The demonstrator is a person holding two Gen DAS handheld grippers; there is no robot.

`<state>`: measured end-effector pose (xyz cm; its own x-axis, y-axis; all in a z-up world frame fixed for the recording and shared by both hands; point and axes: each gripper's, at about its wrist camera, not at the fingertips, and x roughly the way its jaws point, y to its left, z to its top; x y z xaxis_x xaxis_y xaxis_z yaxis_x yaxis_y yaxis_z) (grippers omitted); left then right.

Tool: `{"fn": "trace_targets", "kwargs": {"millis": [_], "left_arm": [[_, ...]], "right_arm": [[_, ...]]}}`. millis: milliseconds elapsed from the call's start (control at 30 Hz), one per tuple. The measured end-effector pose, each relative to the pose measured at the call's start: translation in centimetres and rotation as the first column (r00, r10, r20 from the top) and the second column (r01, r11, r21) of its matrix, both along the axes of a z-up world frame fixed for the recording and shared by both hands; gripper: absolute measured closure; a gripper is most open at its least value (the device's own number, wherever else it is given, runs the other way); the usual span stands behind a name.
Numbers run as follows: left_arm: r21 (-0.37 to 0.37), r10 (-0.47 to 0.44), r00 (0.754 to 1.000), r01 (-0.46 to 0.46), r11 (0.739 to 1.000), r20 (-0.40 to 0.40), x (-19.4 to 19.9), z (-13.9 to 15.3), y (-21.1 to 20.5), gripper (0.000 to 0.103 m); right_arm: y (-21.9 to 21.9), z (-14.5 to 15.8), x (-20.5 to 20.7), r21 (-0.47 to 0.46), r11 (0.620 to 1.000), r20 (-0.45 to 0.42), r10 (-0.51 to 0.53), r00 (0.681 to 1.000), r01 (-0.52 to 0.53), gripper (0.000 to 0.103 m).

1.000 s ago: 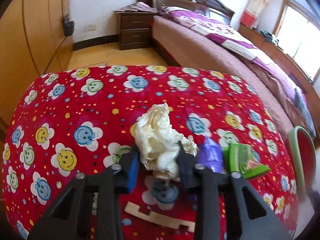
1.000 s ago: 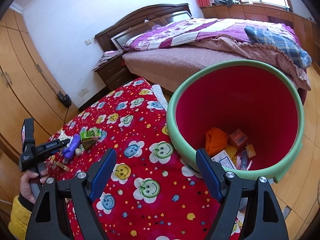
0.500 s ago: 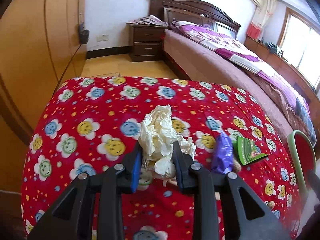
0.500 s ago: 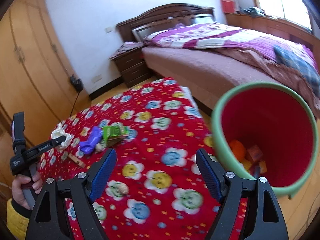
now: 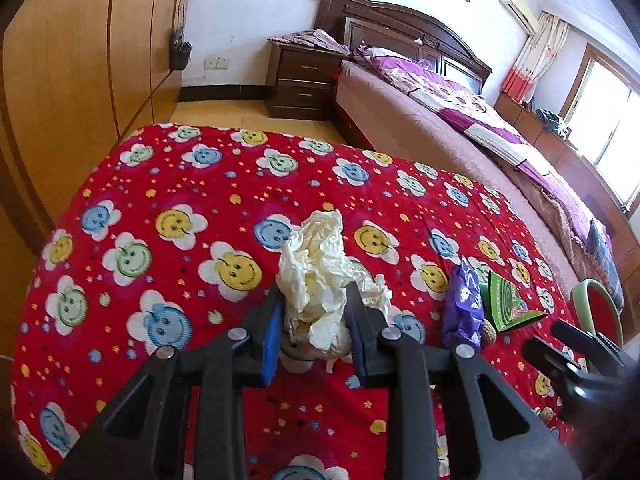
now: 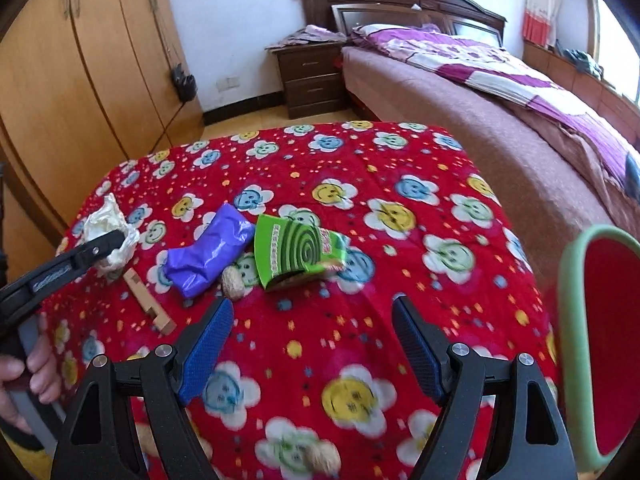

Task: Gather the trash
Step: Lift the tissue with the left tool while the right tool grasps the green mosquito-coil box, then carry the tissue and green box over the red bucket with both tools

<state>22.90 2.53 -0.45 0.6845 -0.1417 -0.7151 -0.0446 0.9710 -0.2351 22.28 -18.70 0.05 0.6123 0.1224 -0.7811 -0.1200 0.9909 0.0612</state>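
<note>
My left gripper point(image 5: 314, 312) is shut on a crumpled cream tissue wad point(image 5: 316, 272) and holds it just above the red smiley-flower tablecloth point(image 5: 160, 200); the wad also shows in the right wrist view point(image 6: 106, 224). A purple wrapper point(image 6: 208, 254), a green mosquito-coil box point(image 6: 298, 254), a peanut shell point(image 6: 233, 282) and a wooden strip point(image 6: 150, 308) lie on the cloth. My right gripper point(image 6: 312, 344) is open and empty, above the cloth in front of the green box. The green bin with red inside point(image 6: 600, 340) stands at the right edge.
A bed point(image 6: 520, 100) runs along the right, past the table edge. A dark nightstand point(image 6: 312, 76) and wooden wardrobes point(image 6: 80, 80) stand behind. Another nut shell point(image 6: 320, 458) lies on the cloth near me.
My left gripper has closed tighter on the tissue wad and lifted it. My right gripper has swung left, away from the bin, toward the trash on the cloth.
</note>
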Motion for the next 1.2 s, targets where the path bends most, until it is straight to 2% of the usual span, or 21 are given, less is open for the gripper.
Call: {"fn": "trace_targets", "kwargs": {"millis": [267,533,567,600,700,867,1200], "left_arm": [[-0.015,-0.006,1.000,0.006,1.000,0.003,-0.2,-0.1,-0.4,0.073],[-0.024,-0.008,1.000,0.008,1.000,0.003,-0.2,-0.3,-0.2,0.073],[-0.025,-0.009,1.000,0.010,1.000,0.004,-0.2,-0.2,-0.1,0.073],[-0.025,-0.011,1.000,0.011,1.000,0.004,-0.3,-0.2,-0.1,0.073],[-0.026,-0.015,1.000,0.015,1.000,0.006,-0.3,-0.1,-0.1,0.073],[-0.023,-0.020,1.000,0.021,1.000,0.014,-0.6,0.1,-0.2,0.073],[-0.001,-0.049,0.998,0.049,0.999,0.038,-1.4,0.7,-1.6,0.073]], "right_arm": [[1.3,-1.6,3.2,-0.053,0.999,-0.007,-0.003,1.000,0.002,0.021],[1.6,-2.3,4.7,-0.079,0.997,-0.020,-0.023,1.000,0.021,0.021],[1.6,-2.3,4.7,-0.085,0.996,-0.018,-0.028,0.999,0.027,0.025],[1.5,-2.3,4.7,-0.094,0.995,-0.012,-0.040,0.999,0.039,0.034],[1.1,-2.1,4.5,-0.067,0.997,-0.012,-0.049,0.999,0.048,0.037],[0.4,-1.3,3.0,-0.019,0.999,-0.007,-0.050,0.999,0.050,0.037],[-1.9,2.8,-3.4,0.067,0.995,0.106,-0.083,0.991,0.076,0.037]]}}
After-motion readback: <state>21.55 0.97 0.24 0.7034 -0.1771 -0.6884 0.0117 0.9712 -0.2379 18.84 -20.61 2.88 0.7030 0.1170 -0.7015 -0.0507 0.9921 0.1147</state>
